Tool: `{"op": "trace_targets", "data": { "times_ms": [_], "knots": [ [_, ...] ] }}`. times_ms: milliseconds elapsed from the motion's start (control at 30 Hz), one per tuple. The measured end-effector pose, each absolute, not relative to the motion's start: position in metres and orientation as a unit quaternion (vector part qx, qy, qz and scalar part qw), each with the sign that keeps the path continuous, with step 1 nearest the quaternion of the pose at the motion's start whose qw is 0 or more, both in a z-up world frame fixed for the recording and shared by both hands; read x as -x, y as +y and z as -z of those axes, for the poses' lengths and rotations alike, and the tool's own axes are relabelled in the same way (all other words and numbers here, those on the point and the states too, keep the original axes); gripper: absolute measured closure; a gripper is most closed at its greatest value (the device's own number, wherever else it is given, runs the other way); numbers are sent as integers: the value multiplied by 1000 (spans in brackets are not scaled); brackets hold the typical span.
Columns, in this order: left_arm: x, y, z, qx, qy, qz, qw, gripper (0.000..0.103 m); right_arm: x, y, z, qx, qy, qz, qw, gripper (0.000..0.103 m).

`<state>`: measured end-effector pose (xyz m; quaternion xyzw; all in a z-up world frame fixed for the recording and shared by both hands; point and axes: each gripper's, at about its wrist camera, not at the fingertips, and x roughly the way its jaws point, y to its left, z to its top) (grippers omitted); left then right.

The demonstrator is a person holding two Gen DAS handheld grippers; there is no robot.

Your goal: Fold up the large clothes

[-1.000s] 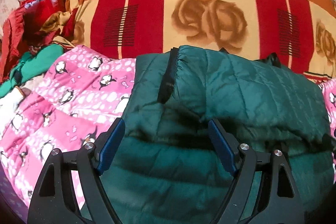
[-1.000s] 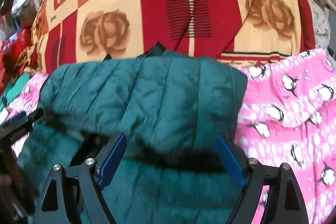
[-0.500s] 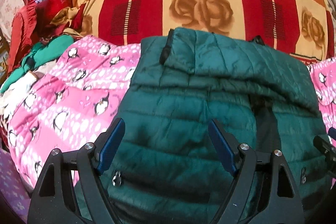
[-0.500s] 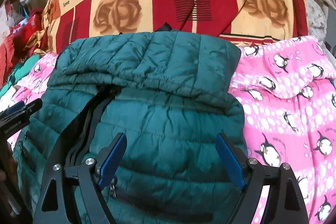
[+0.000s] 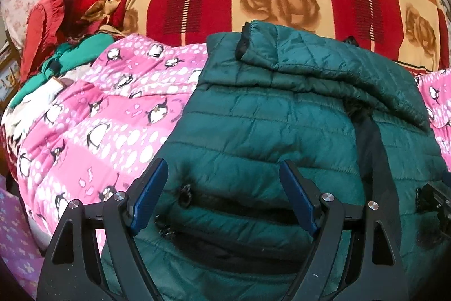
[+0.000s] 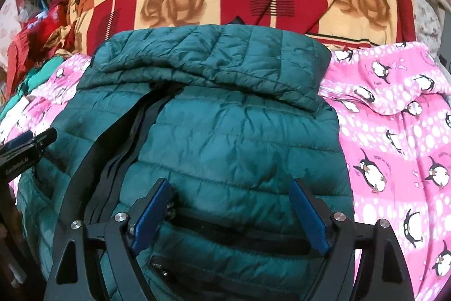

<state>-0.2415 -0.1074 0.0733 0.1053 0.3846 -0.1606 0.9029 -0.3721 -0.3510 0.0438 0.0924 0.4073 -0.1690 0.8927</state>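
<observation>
Done: top of dark green quilted puffer jacket (image 5: 282, 114) folded down.
Left: lower half unfolded on pink penguin-print blanket (image 5: 93, 109).
Left gripper (image 5: 222, 199): wide, empty.
Right gripper (image 6: 229, 212): wide, empty.

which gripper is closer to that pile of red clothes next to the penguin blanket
Left. The left gripper hovers over the green jacket's left half, on the side toward the red clothes. The right gripper is over the jacket's right half, farther away.

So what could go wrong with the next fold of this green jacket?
The puffy green quilted jacket may spring back open once folded. Its open front zipper and the pocket zipper pull could snag an open claw. It may also slide on the pink penguin blanket.
</observation>
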Motion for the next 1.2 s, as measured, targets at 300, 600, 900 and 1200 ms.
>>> {"op": "trace_targets", "data": {
  "times_ms": [300,600,900,1200],
  "knots": [
    [255,-91,-69,-117,382,160,903,21,387,-334,-40,-83,413,162,892,19],
    [276,-86,-61,-127,392,176,894,21,403,-320,-38,-81,415,155,893,19],
    [290,-79,-55,-129,399,182,889,21,420,-309,-35,-82,424,144,890,19],
    [296,-66,-55,-124,403,185,888,21,433,-304,-39,-79,424,141,891,19]
  ]
}}
